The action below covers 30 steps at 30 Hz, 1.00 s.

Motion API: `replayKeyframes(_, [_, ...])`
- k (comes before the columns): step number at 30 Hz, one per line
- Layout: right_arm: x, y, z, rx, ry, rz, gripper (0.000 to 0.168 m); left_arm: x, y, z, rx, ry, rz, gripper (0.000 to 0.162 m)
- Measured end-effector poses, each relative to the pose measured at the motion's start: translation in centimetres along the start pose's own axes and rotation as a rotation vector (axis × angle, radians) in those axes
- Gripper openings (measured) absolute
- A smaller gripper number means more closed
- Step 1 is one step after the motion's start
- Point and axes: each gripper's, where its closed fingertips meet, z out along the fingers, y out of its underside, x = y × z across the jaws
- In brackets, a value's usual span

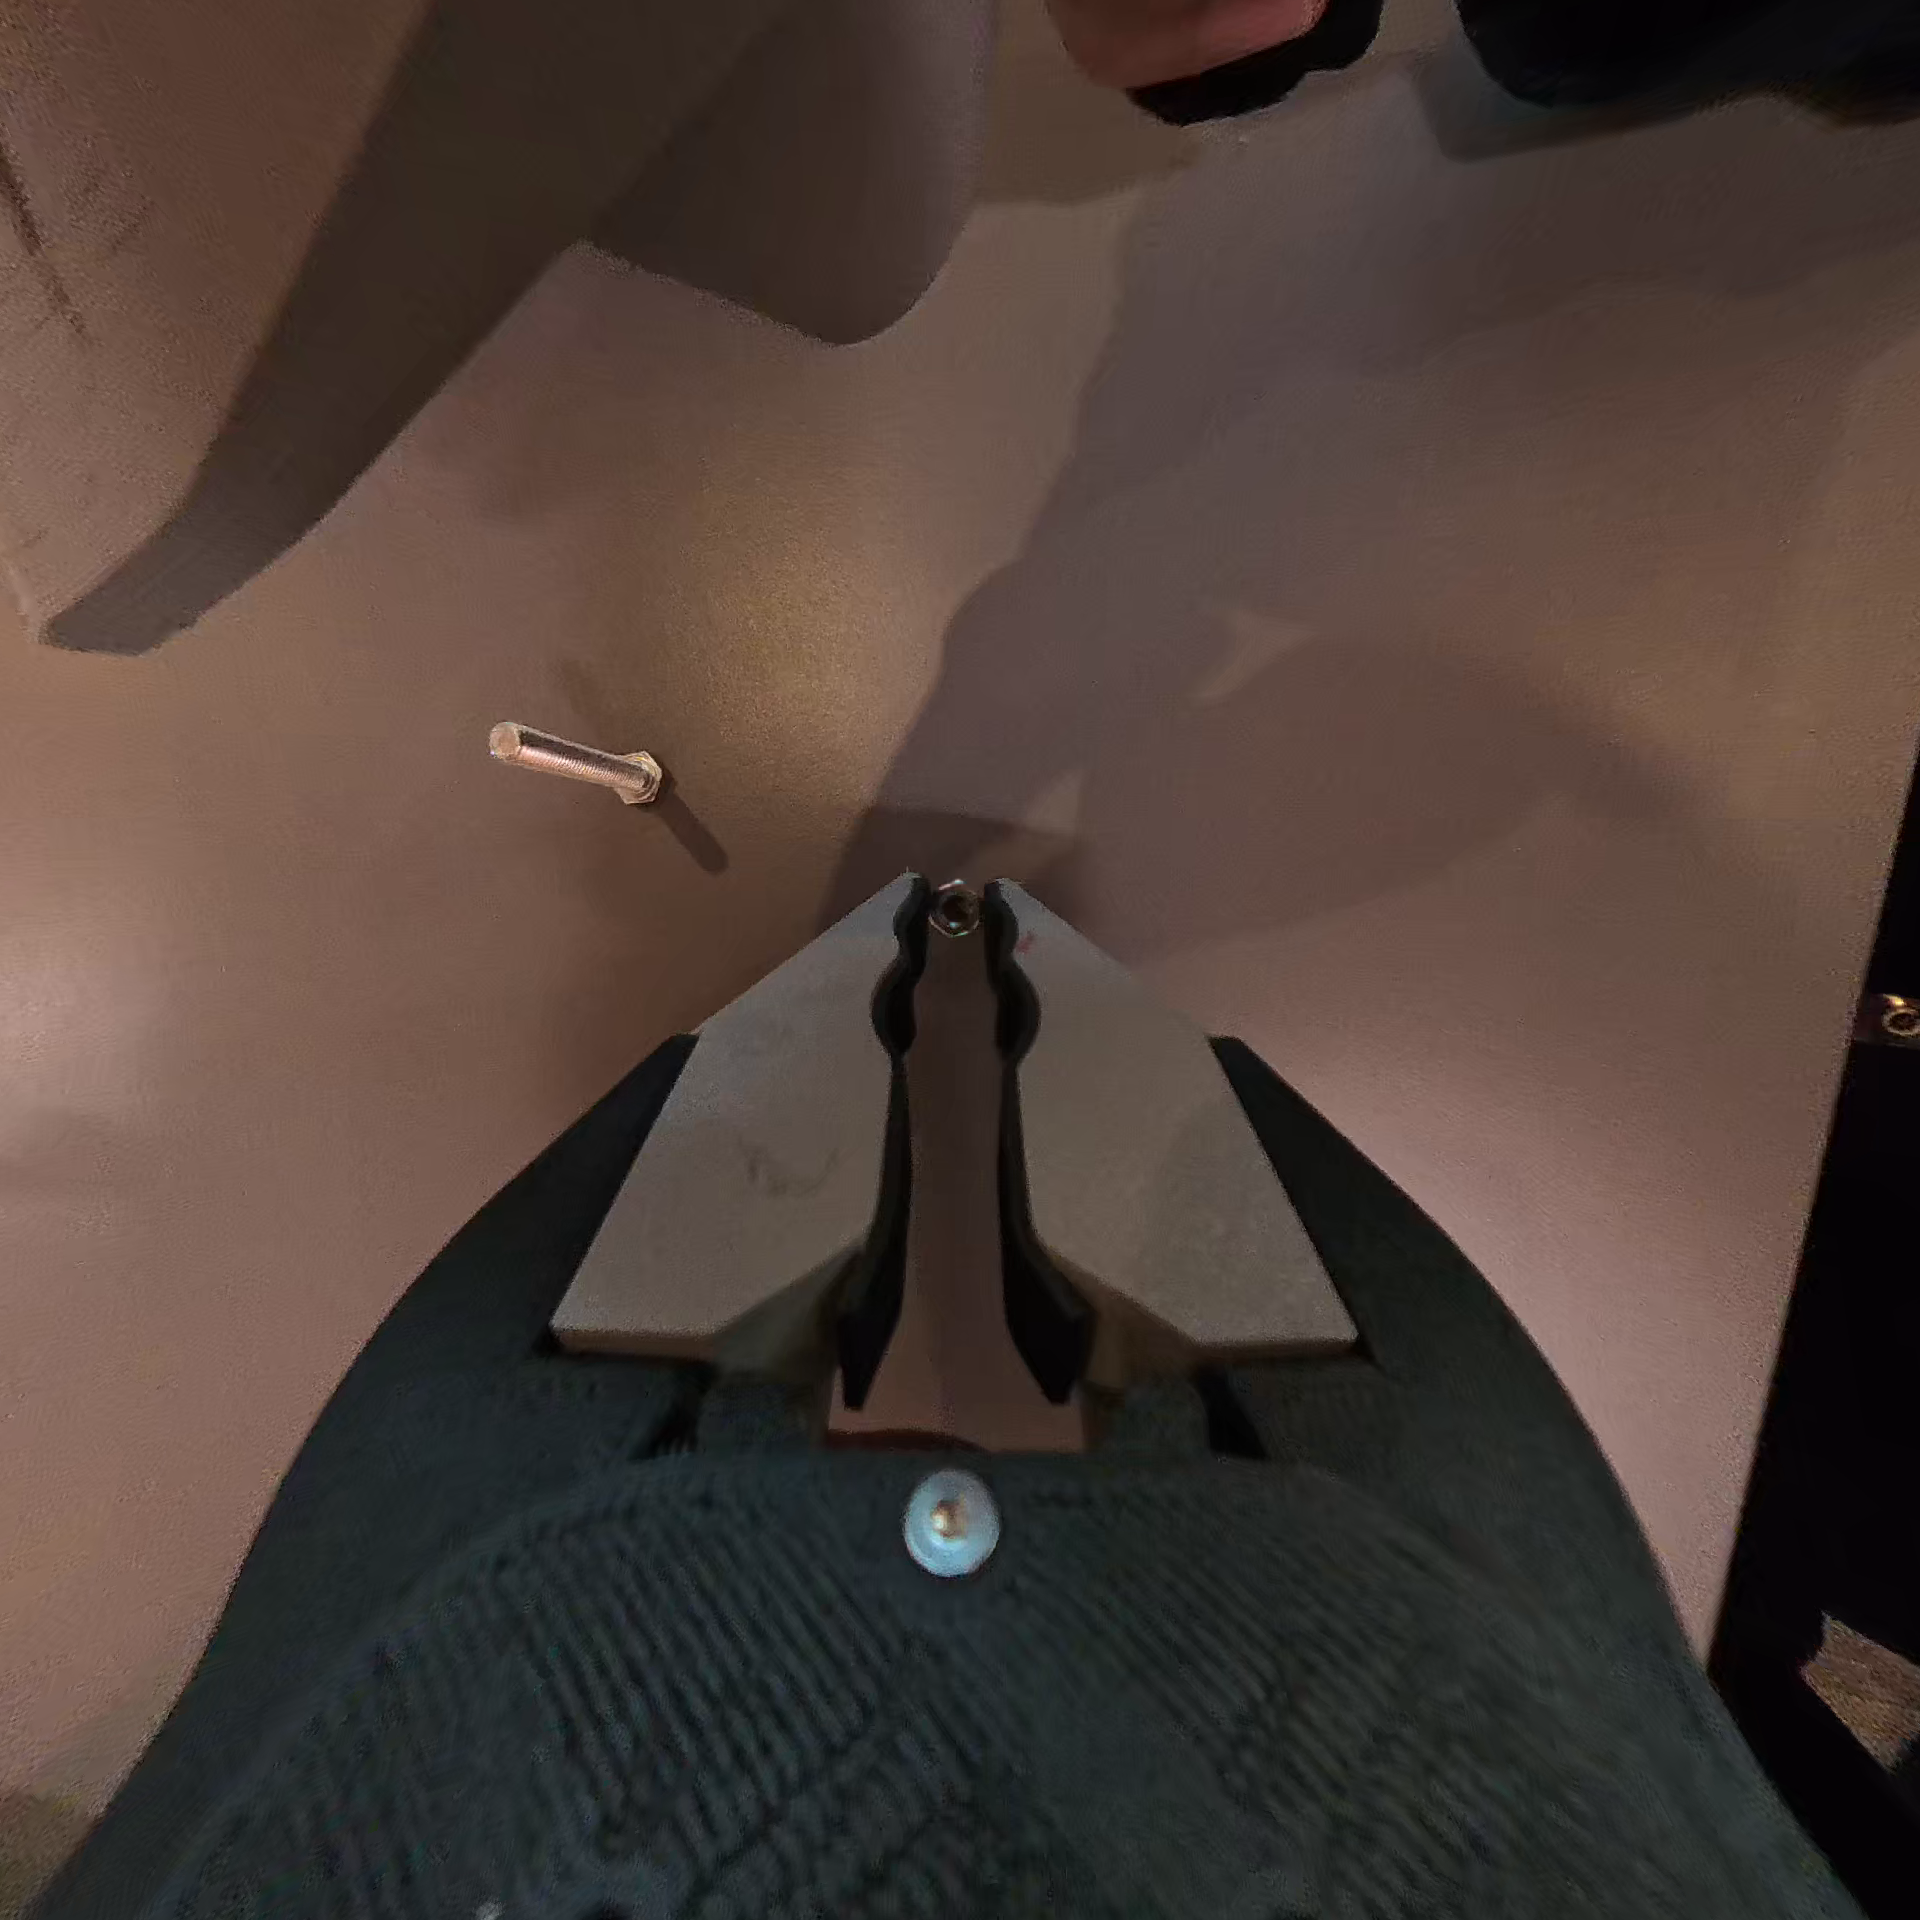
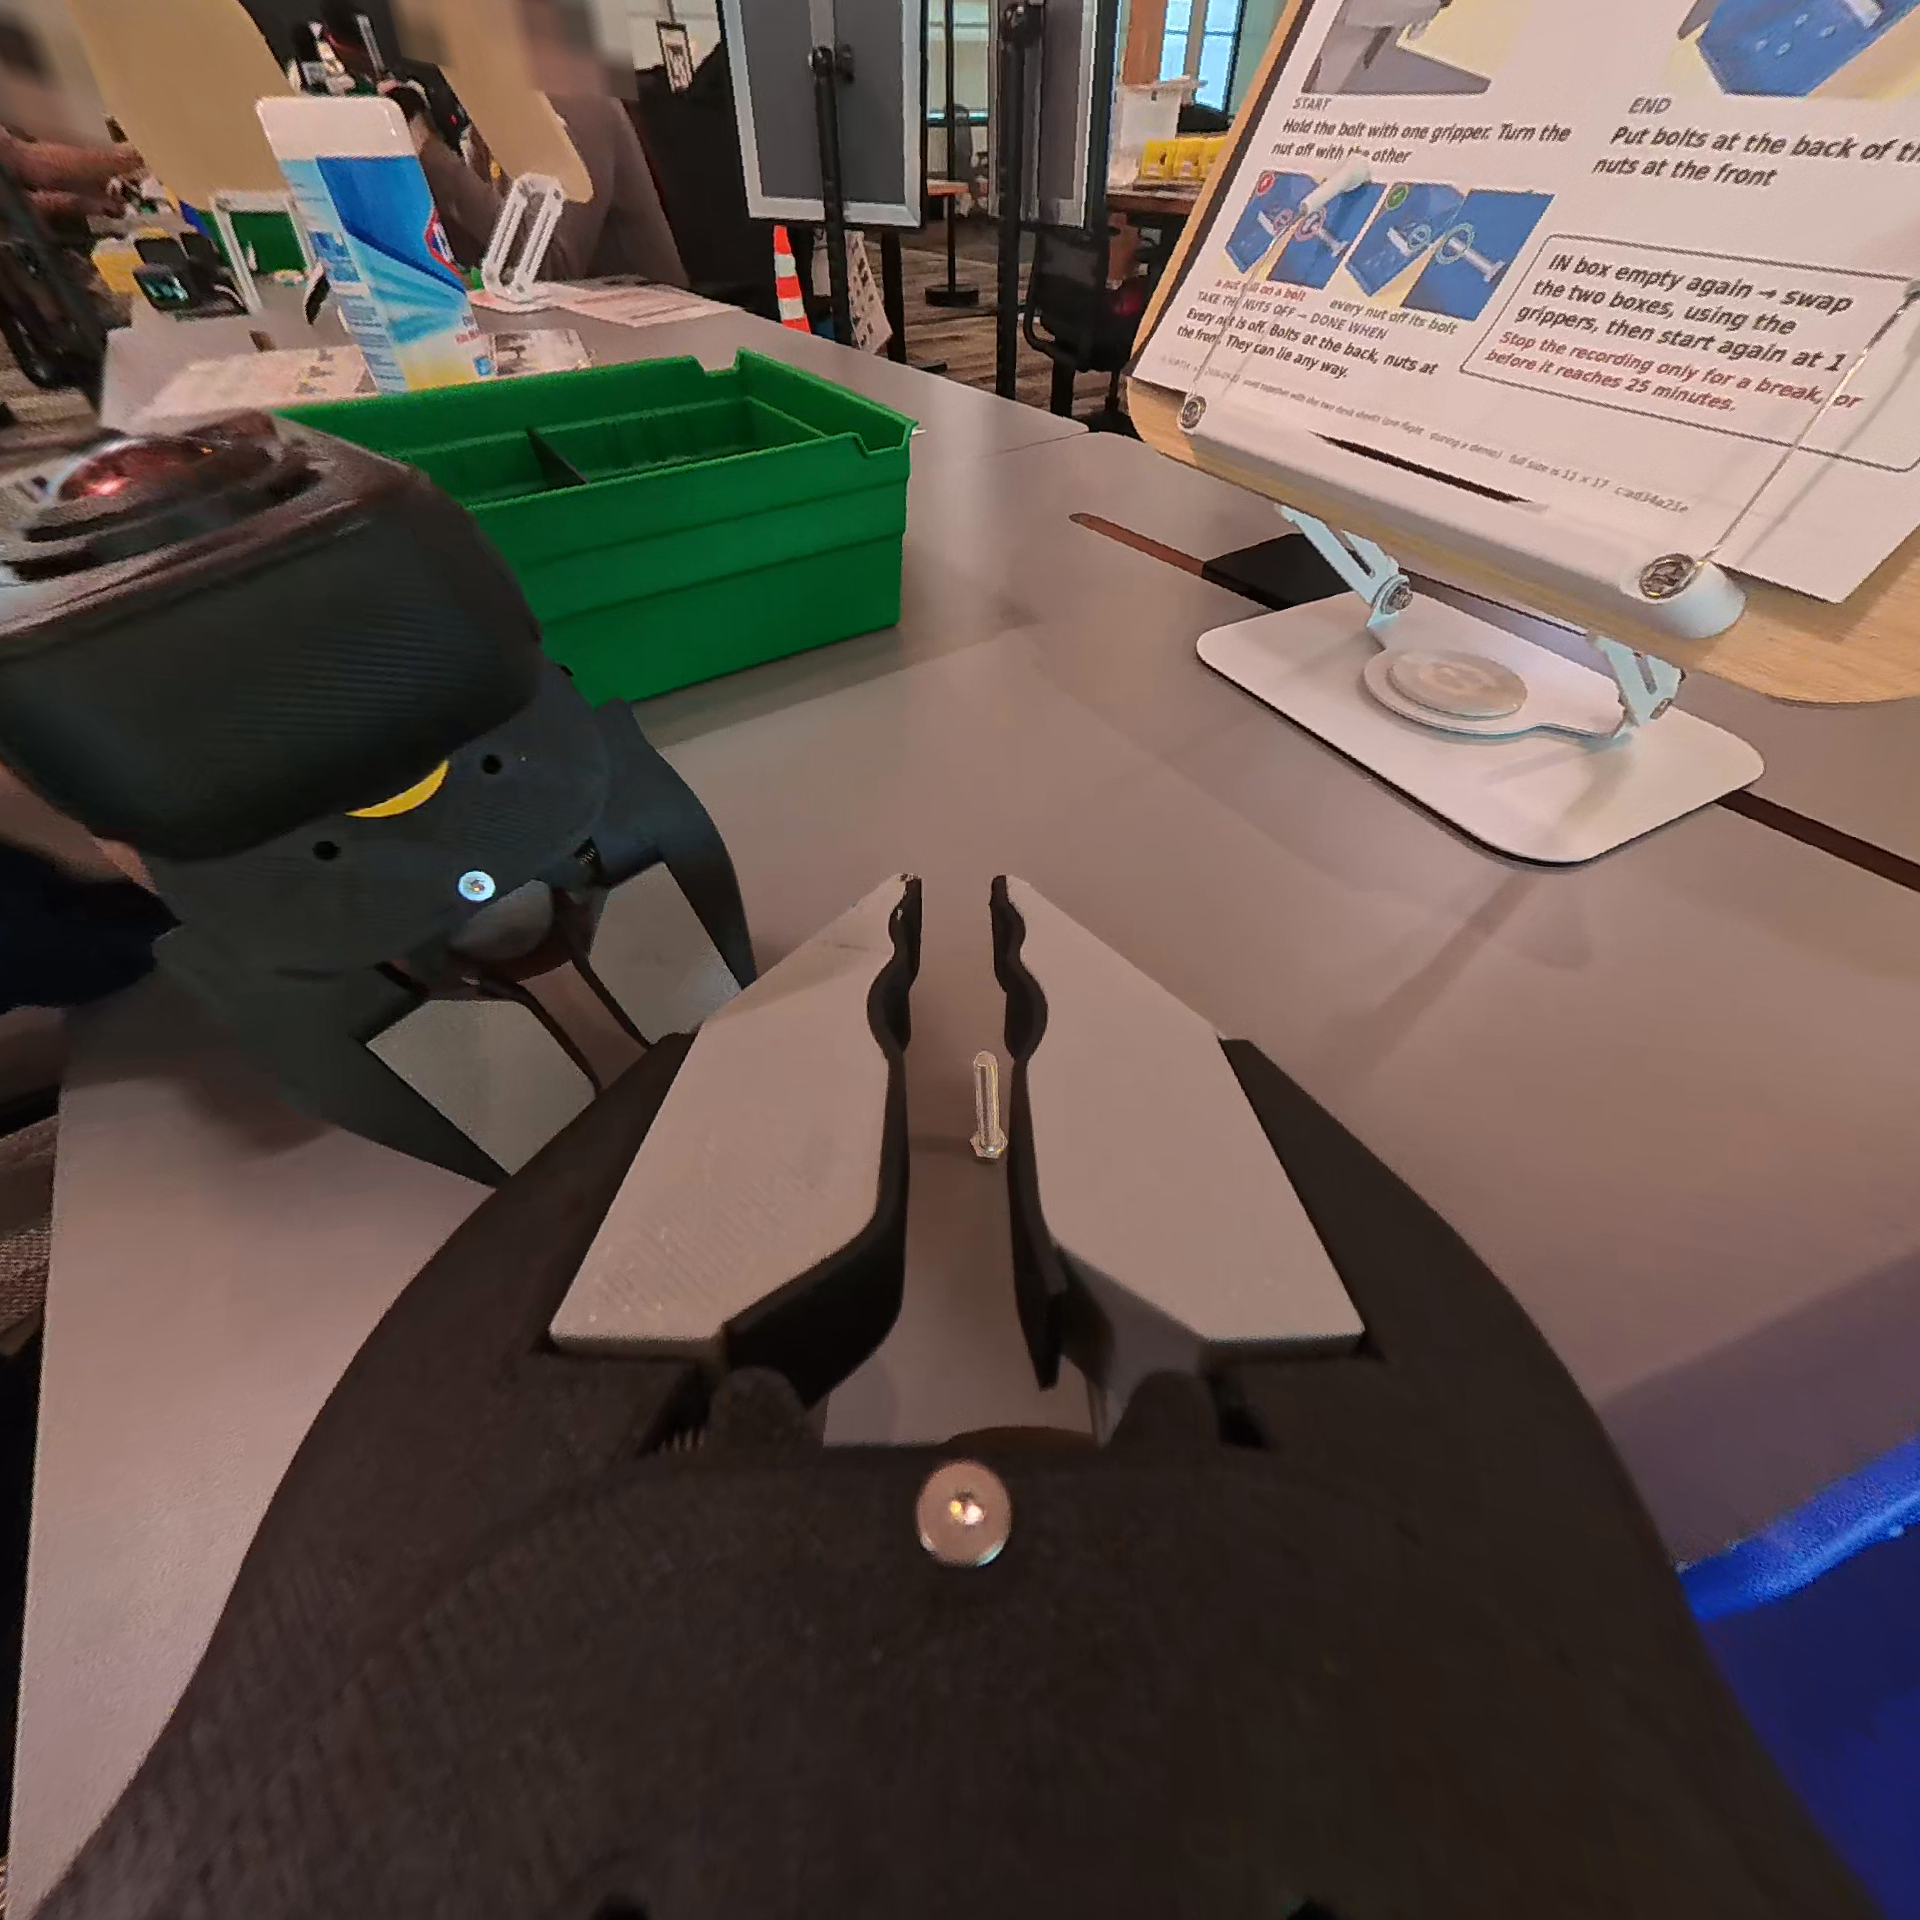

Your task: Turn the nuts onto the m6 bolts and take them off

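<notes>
The nut [image 1: 954, 911] sits at centre frame in your left wrist view, pinched between the tips of the left gripper [image 1: 954, 906], whose jaws are drawn in to just the nut's width. The nut's bore faces the camera. One bolt [image 1: 574, 762] lies flat on the table [image 1: 1351, 1039] at left of centre, well apart from the nut, head toward the gripper.

Only your right wrist view shows the surroundings. There the bolt [image 2: 985, 1103] appears below centre on the table [image 2: 1195, 935], seen through the gap between the fingers of the right gripper [image 2: 954, 904]. That gripper is slightly spread, holds nothing and does not touch the bolt. The left gripper [image 2: 499, 1039] stands at left of frame, tips down toward the table. A green bin [image 2: 717, 561] sits at upper centre-left, an instruction sheet on a stand [image 2: 1558, 312] at upper right.
</notes>
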Motion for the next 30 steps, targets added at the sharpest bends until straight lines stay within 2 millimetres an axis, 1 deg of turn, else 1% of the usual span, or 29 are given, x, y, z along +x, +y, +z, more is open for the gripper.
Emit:
replayKeyframes(3, [0.0, 0.2, 0.2, -0.012, 0.006, -0.007, 0.010, -0.1, -0.3, 0.2, 0.055, 0.022, -0.028, 0.009])
replayKeyframes(7, [0.1, 0.7, 0.5, -0.033, 0.005, 0.001, 0.011, 0.2, -0.6, 0.1, 0.126, 0.066, -0.061, 0.026])
replayKeyframes(10, [0.1, 1.1, 0.7, -0.047, 0.006, 0.000, 0.011, 0.3, -1.1, -0.6, 0.205, 0.100, -0.096, 0.029])
replayKeyframes(15, [0.4, 1.3, 0.9, -0.059, 0.023, -0.009, 0.011, -0.9, -2.1, -2.7, 0.338, 0.098, -0.138, 0.031])
replayKeyframes(21, [0.9, 1.5, 0.9, -0.059, 0.046, -0.002, 0.011, -2.6, -2.2, -3.9, 0.418, 0.077, -0.183, 0.032])
replayKeyframes(23, [1.0, 1.6, 0.9, -0.063, 0.050, -0.003, 0.011, -3.2, -2.7, -4.8, 0.482, 0.071, -0.196, 0.032])
replayKeyframes(26, [1.0, 1.8, 1.0, -0.067, 0.055, -0.007, 0.011, -3.6, -4.0, -6.8, 0.618, 0.099, -0.224, 0.032])
replayKeyframes(28, [1.0, 1.8, 1.0, -0.067, 0.058, -0.009, 0.011, -4.2, -4.6, -8.2, 0.706, 0.090, -0.238, 0.028])
replayKeyframes(30, [1.1, 1.9, 1.0, -0.070, 0.059, -0.005, 0.011, -5.0, -4.8, -9.1, 0.767, 0.064, -0.260, 0.026])
